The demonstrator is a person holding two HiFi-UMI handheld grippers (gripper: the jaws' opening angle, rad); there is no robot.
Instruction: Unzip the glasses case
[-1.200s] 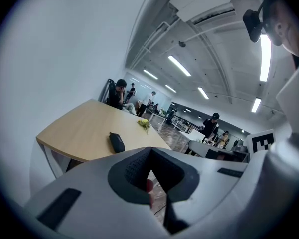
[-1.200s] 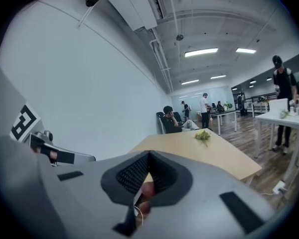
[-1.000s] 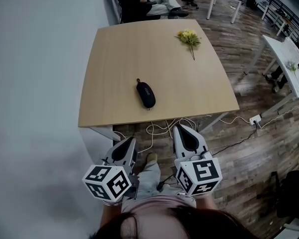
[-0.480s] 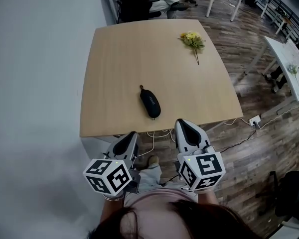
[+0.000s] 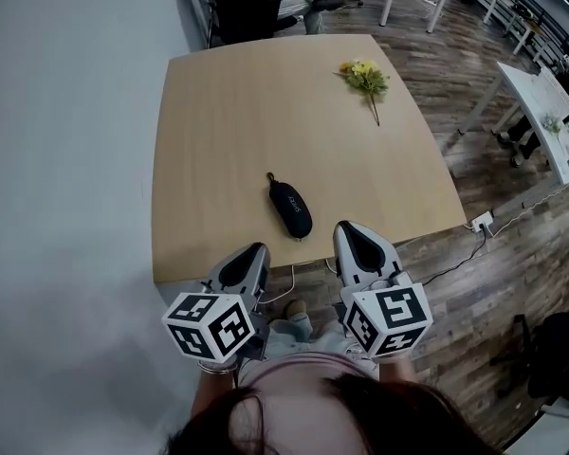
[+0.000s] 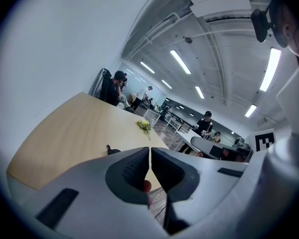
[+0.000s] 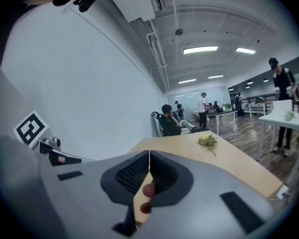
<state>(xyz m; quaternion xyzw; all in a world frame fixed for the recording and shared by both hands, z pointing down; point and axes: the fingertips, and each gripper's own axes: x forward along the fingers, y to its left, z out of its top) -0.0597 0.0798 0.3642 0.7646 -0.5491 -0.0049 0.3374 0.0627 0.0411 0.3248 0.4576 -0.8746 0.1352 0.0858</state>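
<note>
We have drawn up to the surface (image 5: 237, 102): the left hand-held gripper (image 5: 253, 253) and right hand-held gripper (image 5: 347, 229), both clenched on nothing, now reach its near edge. Just ahead, between them, the glasses case (image 5: 290, 207) slants near-right to far-left, its near end closer to the right one.

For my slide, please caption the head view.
Left hand-held gripper and right hand-held gripper, both shut, near table with case, flowers.
</note>
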